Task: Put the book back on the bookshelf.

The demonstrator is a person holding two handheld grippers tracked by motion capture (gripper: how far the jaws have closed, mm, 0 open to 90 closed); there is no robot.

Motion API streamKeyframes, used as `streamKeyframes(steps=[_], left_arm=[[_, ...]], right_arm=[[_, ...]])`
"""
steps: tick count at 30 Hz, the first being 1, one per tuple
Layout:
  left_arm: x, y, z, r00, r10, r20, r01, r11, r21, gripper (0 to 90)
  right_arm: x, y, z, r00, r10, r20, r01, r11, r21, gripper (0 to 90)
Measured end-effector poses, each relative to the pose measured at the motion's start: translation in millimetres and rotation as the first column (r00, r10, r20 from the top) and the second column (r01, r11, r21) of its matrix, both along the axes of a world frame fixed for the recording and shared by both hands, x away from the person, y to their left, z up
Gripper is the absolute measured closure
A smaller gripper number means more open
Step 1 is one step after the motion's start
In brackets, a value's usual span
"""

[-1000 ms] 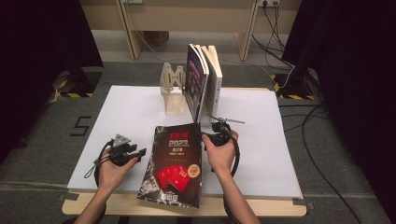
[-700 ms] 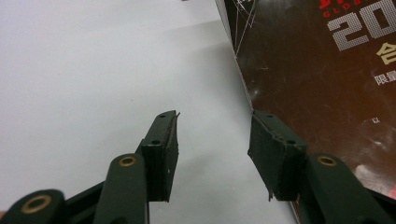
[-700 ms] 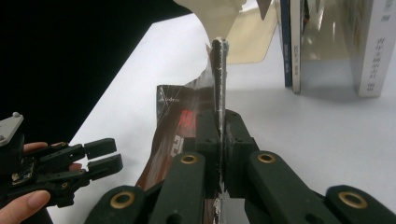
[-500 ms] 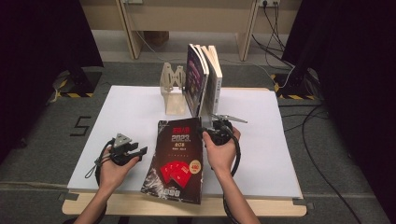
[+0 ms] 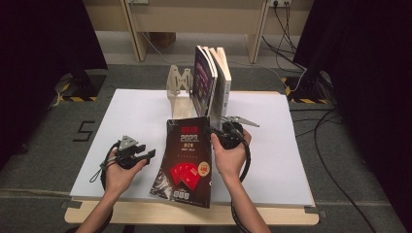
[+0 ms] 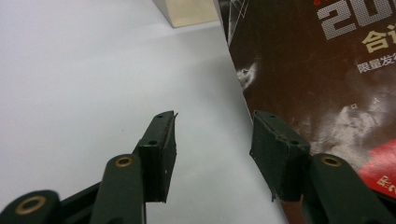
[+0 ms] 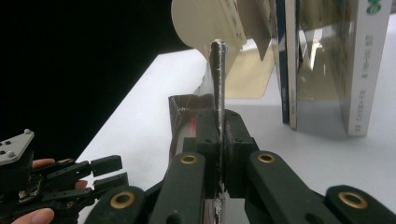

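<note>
A dark book (image 5: 187, 160) with "2023" on its cover lies at the table's front middle, its far right corner raised off the white sheet. My right gripper (image 5: 214, 132) is shut on that corner; in the right gripper view the jaws (image 7: 219, 135) pinch the book's thin edge (image 7: 218, 74). My left gripper (image 5: 147, 154) rests by the book's left edge, open. Its jaws (image 6: 212, 149) have just been opening, with nothing but white table between them. The book cover (image 6: 317, 70) lies just beyond the right-hand jaw.
Three books (image 5: 213, 82) stand upright against a beige metal bookend (image 5: 179, 82) at the back middle of the white sheet (image 5: 131, 116). The wooden table edge (image 5: 194, 213) runs along the front. Dark curtains and floor cables surround the table.
The right gripper has risen a little with the book's far corner, tilting the book up more. The left hand has stayed put, and its jaws stand slightly wider.
</note>
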State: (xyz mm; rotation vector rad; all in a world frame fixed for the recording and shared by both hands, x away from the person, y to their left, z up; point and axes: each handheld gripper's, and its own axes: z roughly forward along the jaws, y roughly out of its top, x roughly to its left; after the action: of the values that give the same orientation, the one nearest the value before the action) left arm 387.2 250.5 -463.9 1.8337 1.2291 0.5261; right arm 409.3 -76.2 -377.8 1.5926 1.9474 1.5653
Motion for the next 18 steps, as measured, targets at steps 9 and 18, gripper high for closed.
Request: streamKeyframes(steps=[9, 18], left_arm=[[2.9, -1.6, 5.8, 0.9993, -0.01, 0.036, 0.01, 0.9998, -0.015, 49.4], [5.4, -3.5, 9.4, 0.9987, -0.019, 0.048, 0.02, 0.9996, -0.02, 48.6]], right_arm=[[-0.9, 2.6, 10.7, 0.9978, -0.026, 0.062, 0.026, 0.9997, -0.001, 87.5], [-0.2, 0.0, 18.4, 0.9948, -0.05, 0.089, 0.05, 0.9987, -0.001, 87.5]])
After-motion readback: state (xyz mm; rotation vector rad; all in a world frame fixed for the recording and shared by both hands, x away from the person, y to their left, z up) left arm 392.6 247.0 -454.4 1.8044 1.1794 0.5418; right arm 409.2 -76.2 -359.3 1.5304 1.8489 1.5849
